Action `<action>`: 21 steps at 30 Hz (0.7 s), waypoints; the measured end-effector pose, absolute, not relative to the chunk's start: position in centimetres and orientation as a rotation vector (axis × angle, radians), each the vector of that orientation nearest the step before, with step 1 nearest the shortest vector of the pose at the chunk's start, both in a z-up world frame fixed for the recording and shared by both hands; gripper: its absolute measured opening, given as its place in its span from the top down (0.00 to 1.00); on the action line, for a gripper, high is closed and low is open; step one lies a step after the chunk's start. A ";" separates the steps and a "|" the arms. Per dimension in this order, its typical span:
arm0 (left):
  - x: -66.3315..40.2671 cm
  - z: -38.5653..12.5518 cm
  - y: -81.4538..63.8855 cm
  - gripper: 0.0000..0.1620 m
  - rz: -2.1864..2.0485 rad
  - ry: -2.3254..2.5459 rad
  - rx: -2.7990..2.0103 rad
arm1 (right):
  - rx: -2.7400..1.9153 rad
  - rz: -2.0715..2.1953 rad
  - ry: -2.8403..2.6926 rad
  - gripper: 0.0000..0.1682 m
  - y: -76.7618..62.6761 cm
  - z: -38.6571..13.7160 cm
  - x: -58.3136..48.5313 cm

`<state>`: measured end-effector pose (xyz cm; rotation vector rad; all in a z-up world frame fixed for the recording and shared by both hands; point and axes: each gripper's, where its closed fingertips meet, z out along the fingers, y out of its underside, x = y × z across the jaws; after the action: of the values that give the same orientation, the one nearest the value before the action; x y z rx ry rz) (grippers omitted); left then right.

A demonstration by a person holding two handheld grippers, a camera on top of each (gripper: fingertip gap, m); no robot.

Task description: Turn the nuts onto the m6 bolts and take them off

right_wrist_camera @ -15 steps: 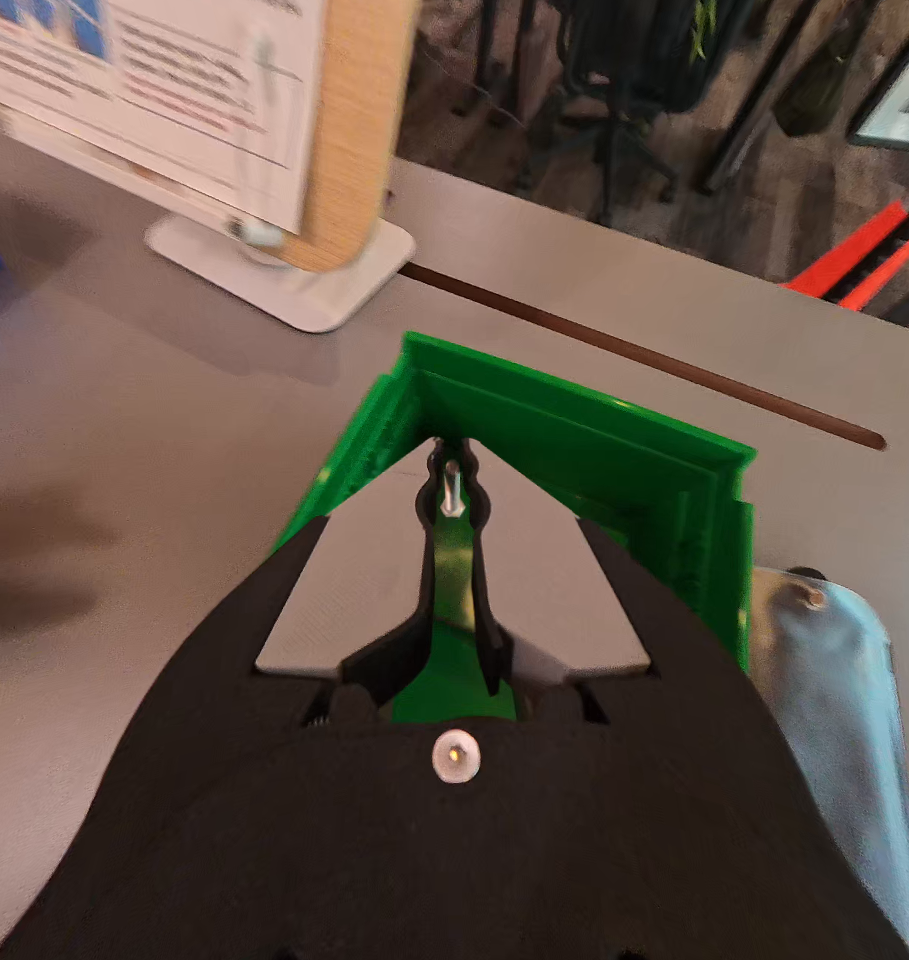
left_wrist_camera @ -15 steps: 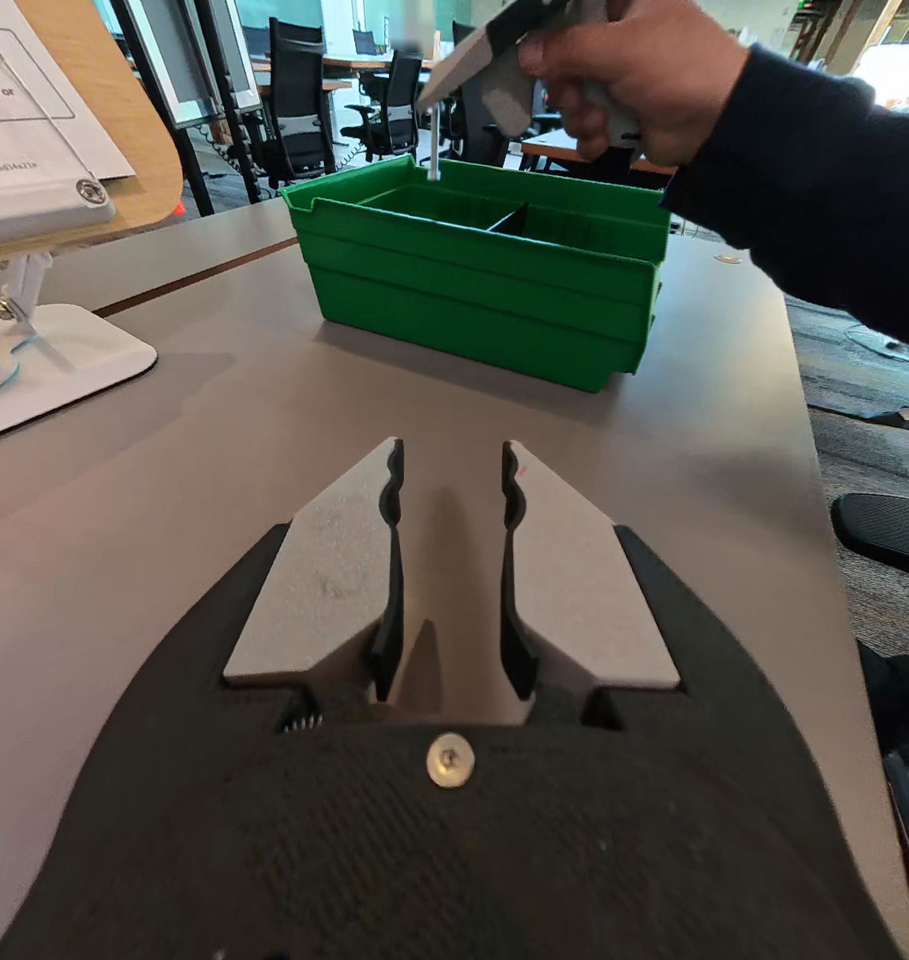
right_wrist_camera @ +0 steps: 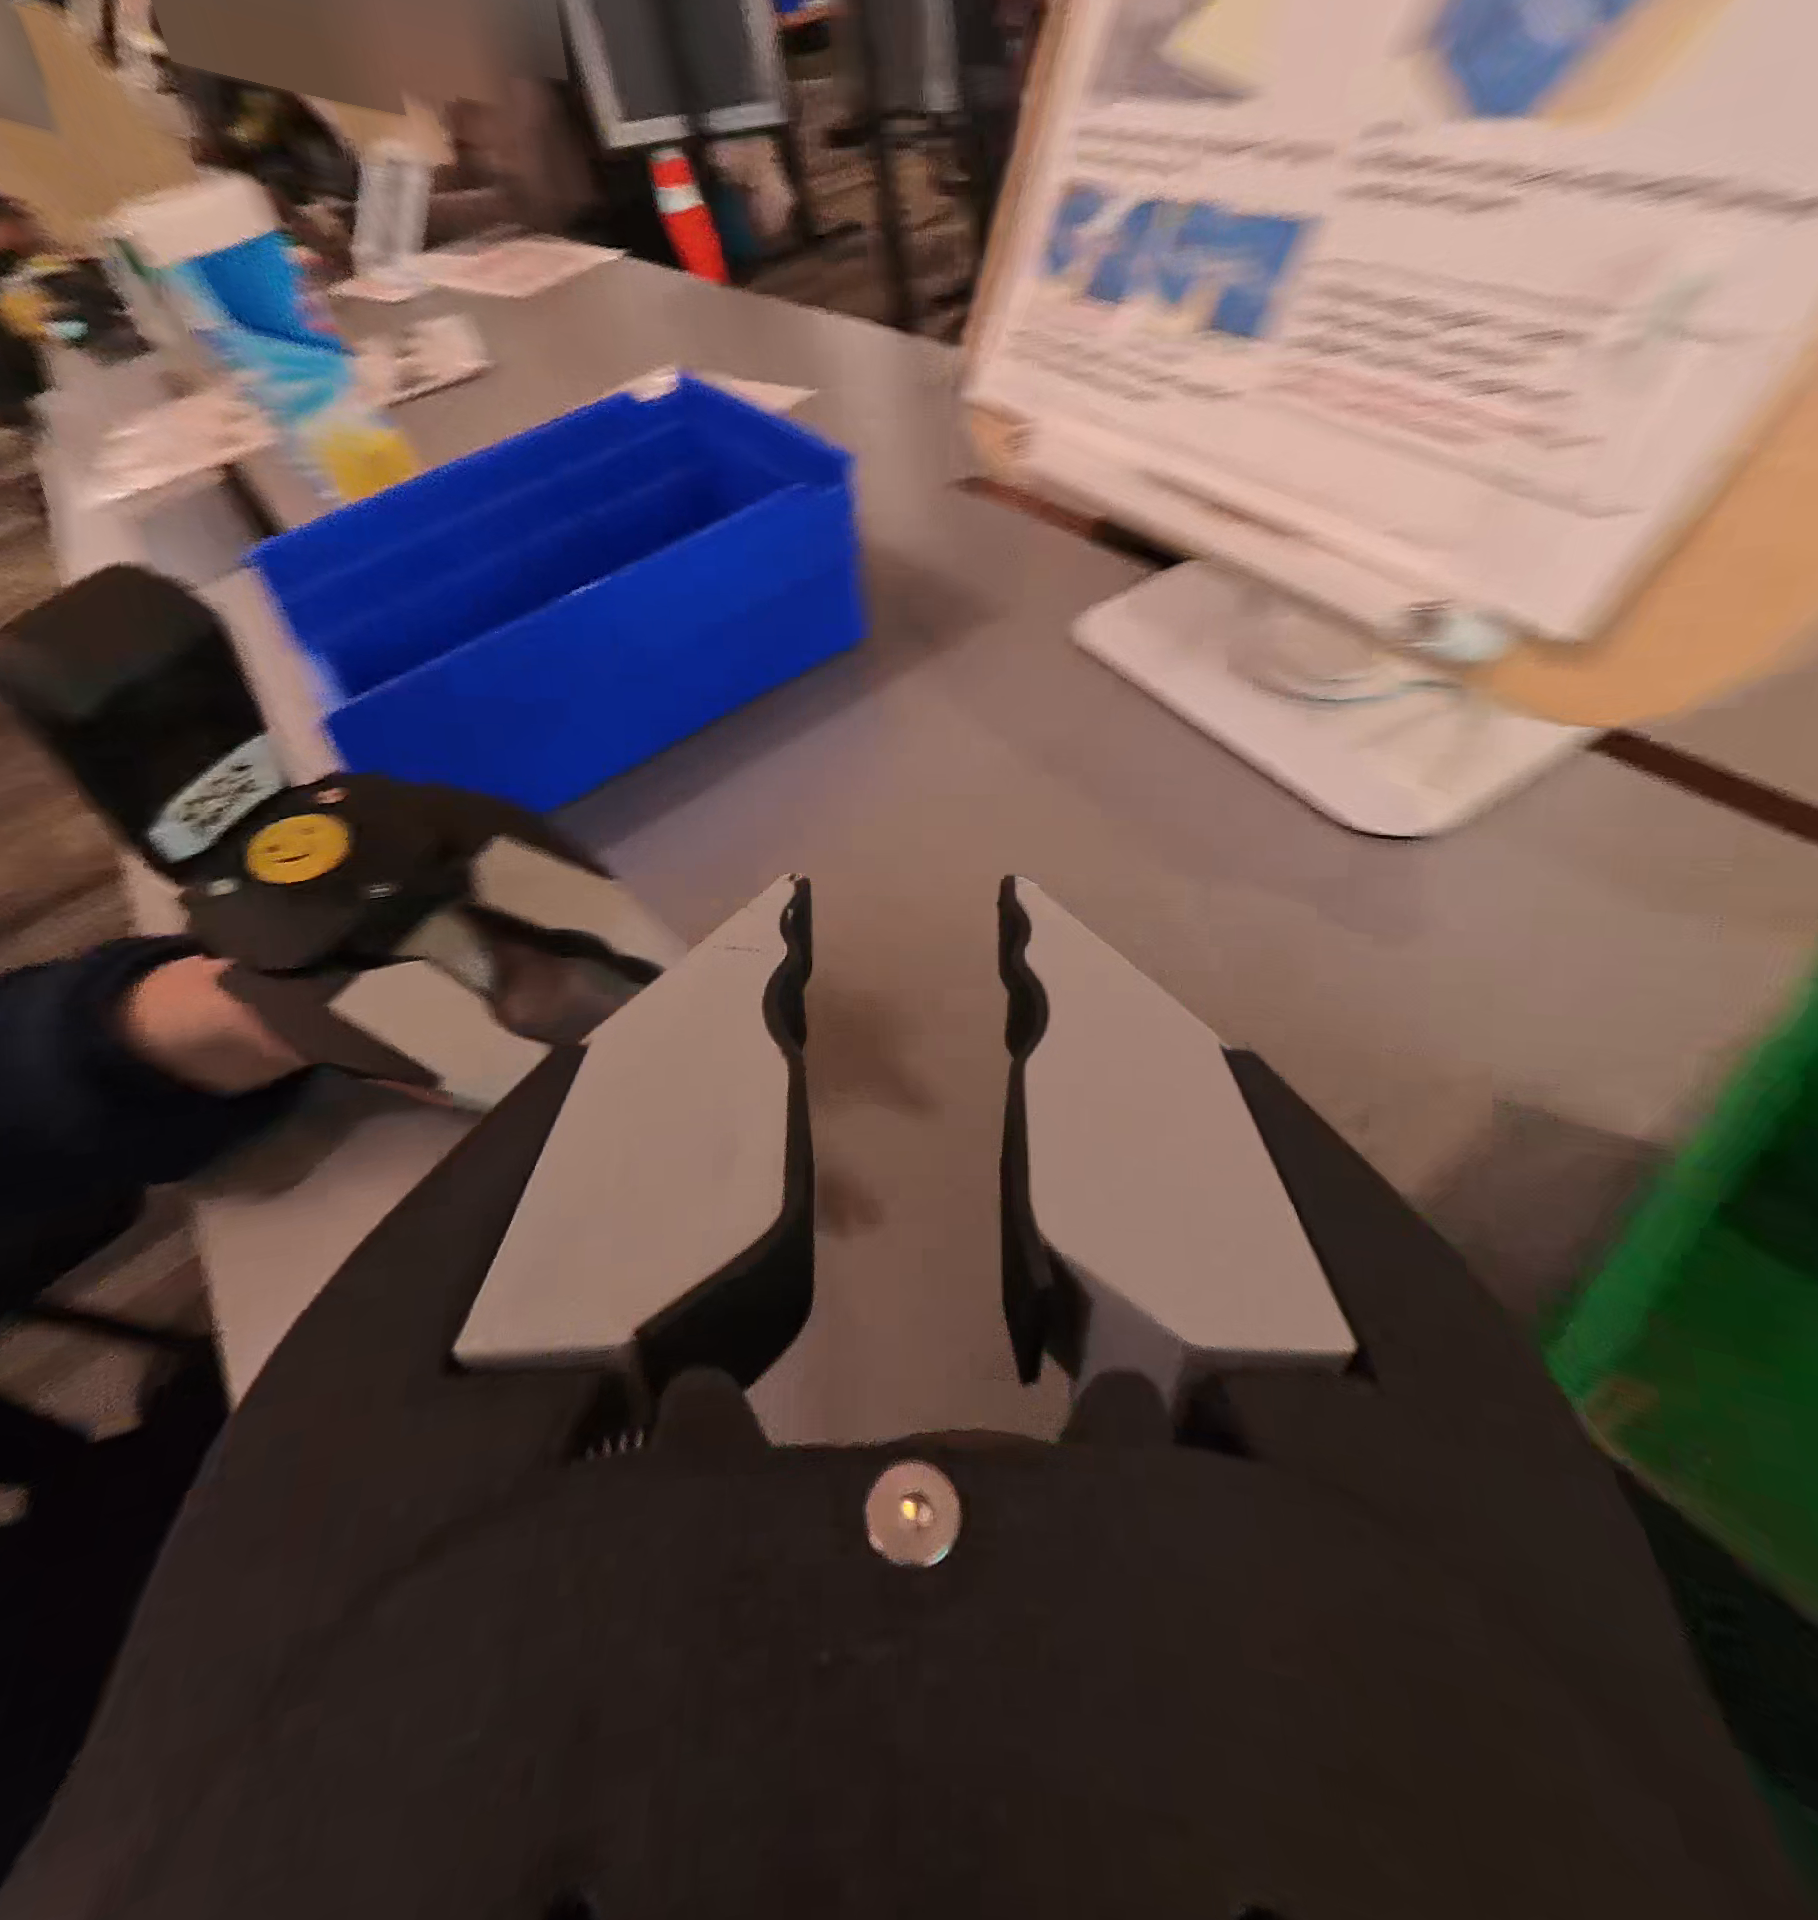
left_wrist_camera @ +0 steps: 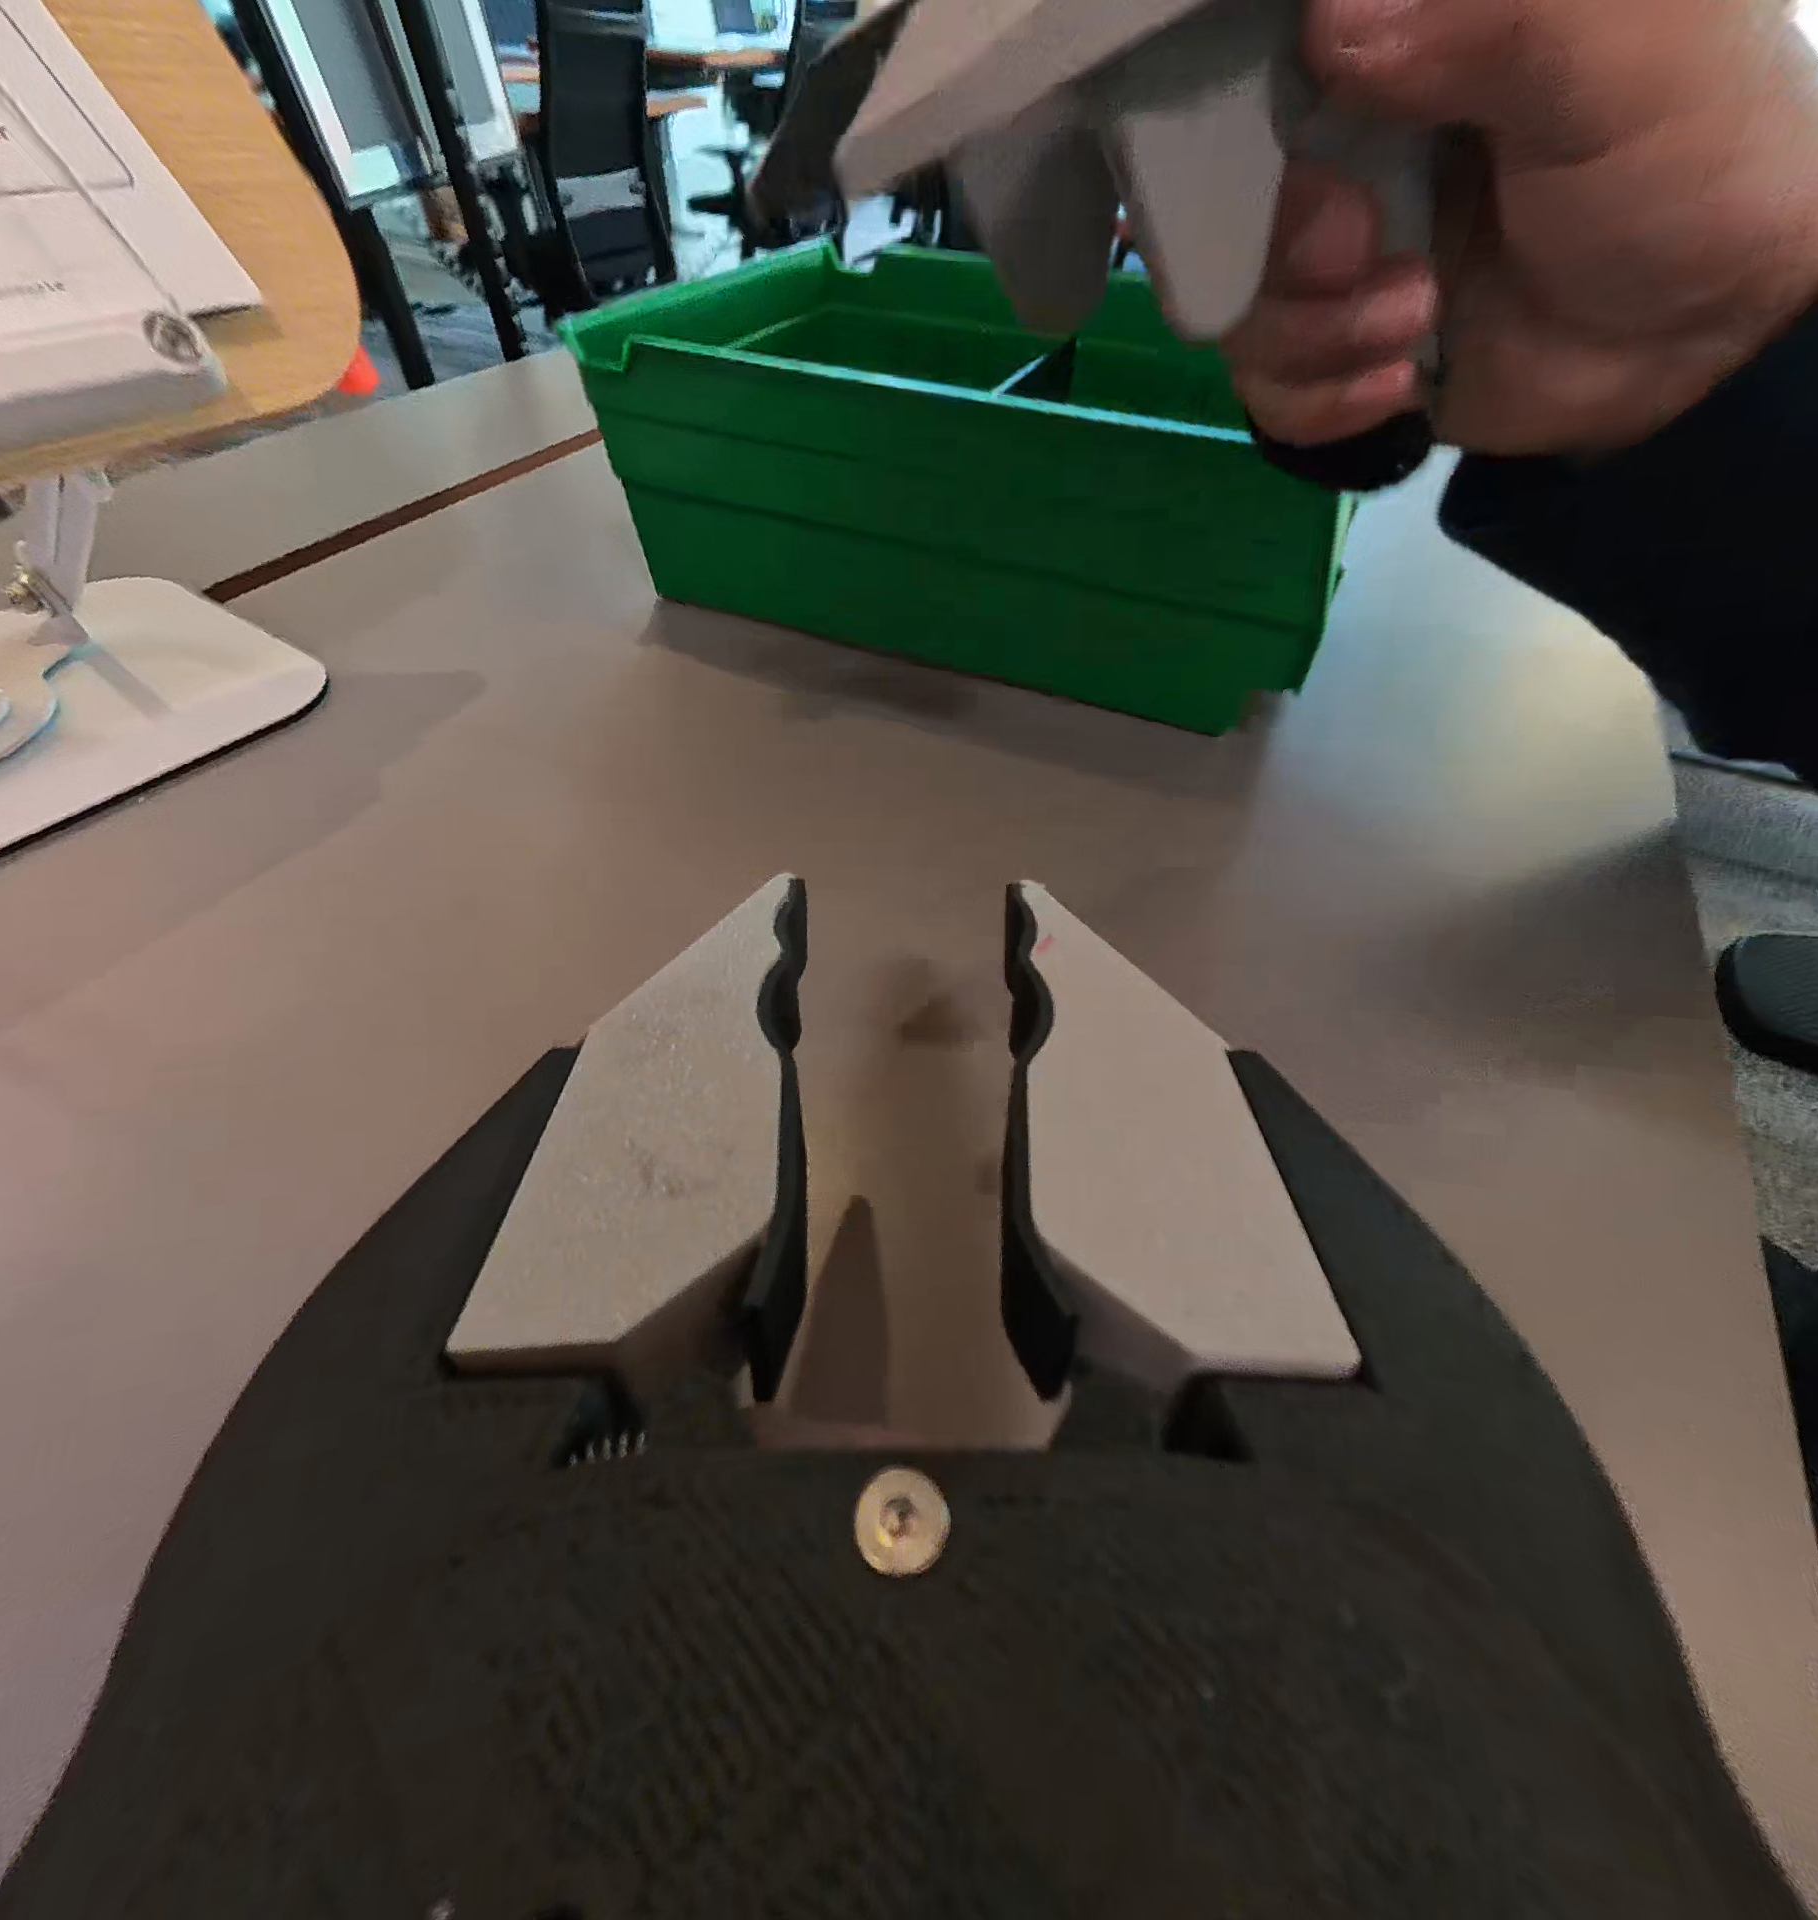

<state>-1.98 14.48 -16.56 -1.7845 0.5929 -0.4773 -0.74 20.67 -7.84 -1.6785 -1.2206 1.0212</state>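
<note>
Tongs on both hands stand parted and empty: left gripper [left_wrist_camera: 905, 935] low over the table [left_wrist_camera: 572, 831], green bin [left_wrist_camera: 946, 520] straight ahead at upper centre; right gripper [right_wrist_camera: 903, 925] nearer it. No bolts or nuts visible.

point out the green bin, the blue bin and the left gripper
green bin [left_wrist_camera: 988, 540], left wrist view, on its near long wall
blue bin [right_wrist_camera: 614, 665], right wrist view, on its near outer wall
left gripper [left_wrist_camera: 905, 904], left wrist view, midway between its open fingertips
</note>
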 end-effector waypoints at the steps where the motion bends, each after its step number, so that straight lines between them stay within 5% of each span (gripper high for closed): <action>1: -2.2 -16.9 14.3 0.77 -0.453 0.570 -1.814 | -1.659 1.050 -1.260 0.80 18.9 -9.0 -2.3; 6: -4.7 -14.0 9.2 0.76 -0.373 0.533 -1.850 | -1.534 0.852 -1.337 0.80 16.4 -14.0 -6.5; 12: -20.0 -8.8 3.8 0.80 -0.150 0.202 -2.025 | -1.562 0.945 -1.382 0.79 15.5 -15.8 -6.7; 21: -34.1 -19.9 2.3 0.76 0.120 -0.042 -2.643 | -1.493 0.894 -1.383 0.80 14.7 -14.9 -6.3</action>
<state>-34.13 2.28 -19.91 -2.6435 -0.0421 0.1203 -6.28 14.70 -14.94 -1.4932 -1.3829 0.8945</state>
